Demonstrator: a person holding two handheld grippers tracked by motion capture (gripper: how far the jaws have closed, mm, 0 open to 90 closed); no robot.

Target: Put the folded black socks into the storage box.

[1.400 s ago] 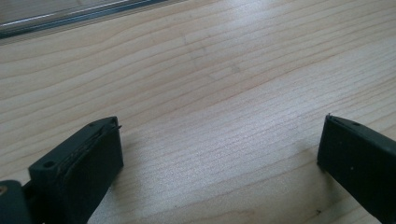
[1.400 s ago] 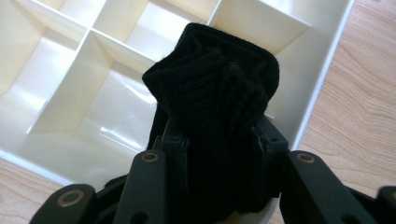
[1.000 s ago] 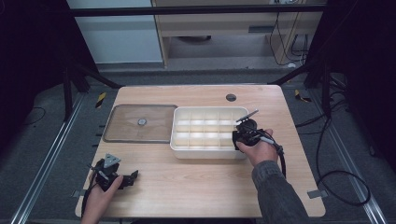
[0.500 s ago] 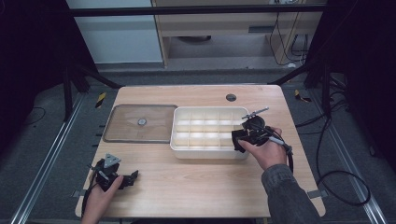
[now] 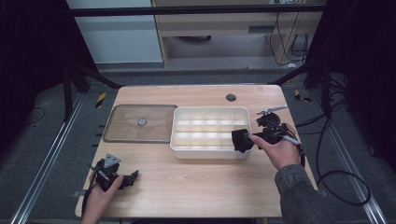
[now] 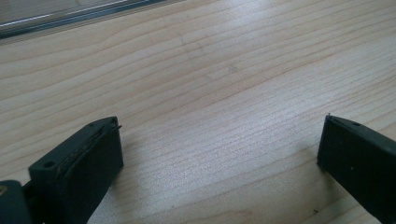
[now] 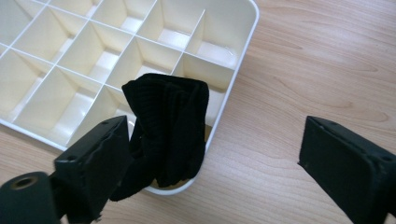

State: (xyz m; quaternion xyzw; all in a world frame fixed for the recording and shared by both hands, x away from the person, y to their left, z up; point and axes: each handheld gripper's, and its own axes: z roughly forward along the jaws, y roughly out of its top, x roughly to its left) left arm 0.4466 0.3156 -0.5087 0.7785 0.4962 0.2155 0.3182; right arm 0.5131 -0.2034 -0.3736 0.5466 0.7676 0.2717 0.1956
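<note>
Right claw (image 7: 210,163) gapes wide, gripping nothing; black sock (image 7: 170,133) slumps over the tray (image 7: 243,70) corner beside its left jaw. Nudge it fully inside that compartment.

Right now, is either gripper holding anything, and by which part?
Nothing is held. The right gripper is open; the black sock sits in the organizer box corner. The left gripper is open over bare table.

Black ribbed sock (image 7: 170,133), cream tray (image 7: 243,51), pale woodgrain table (image 7: 317,70)

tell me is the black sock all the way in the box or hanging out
Hanging out. The black sock sits in the corner compartment of the white box but drapes over its rim; the right gripper is open beside it.
</note>
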